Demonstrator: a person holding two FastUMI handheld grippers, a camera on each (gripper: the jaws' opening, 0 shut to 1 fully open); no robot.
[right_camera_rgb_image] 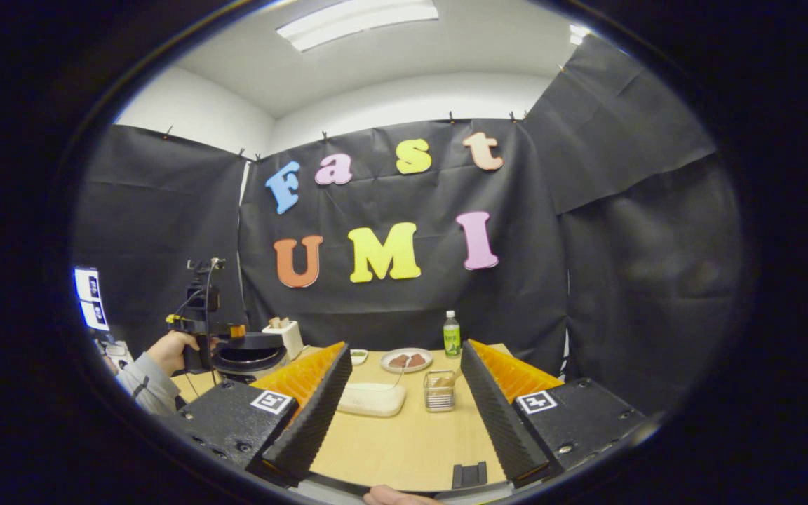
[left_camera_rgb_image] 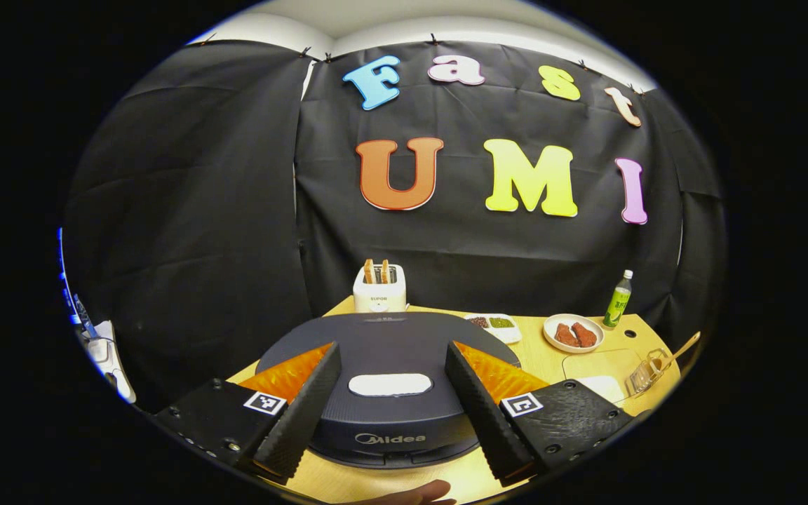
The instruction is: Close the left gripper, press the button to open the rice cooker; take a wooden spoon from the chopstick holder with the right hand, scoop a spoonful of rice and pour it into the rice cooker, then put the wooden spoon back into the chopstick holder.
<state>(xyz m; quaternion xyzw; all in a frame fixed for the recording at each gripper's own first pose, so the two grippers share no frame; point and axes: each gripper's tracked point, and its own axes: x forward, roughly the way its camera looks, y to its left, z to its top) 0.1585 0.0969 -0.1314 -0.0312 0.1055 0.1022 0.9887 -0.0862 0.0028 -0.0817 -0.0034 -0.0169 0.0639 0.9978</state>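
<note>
Left gripper [left_camera_rgb_image: 390,421] fingers spread wide, hovering over the closed rice cooker [left_camera_rgb_image: 390,365]; its pale lid button [left_camera_rgb_image: 390,384] sits between them, untouched. Right gripper [right_camera_rgb_image: 404,421] fingers also apart, holding nothing, above the table [right_camera_rgb_image: 404,442]. Chopstick holder [right_camera_rgb_image: 439,391] with wooden spoon stands ahead between them, beside the white rice container [right_camera_rgb_image: 370,398].
</note>
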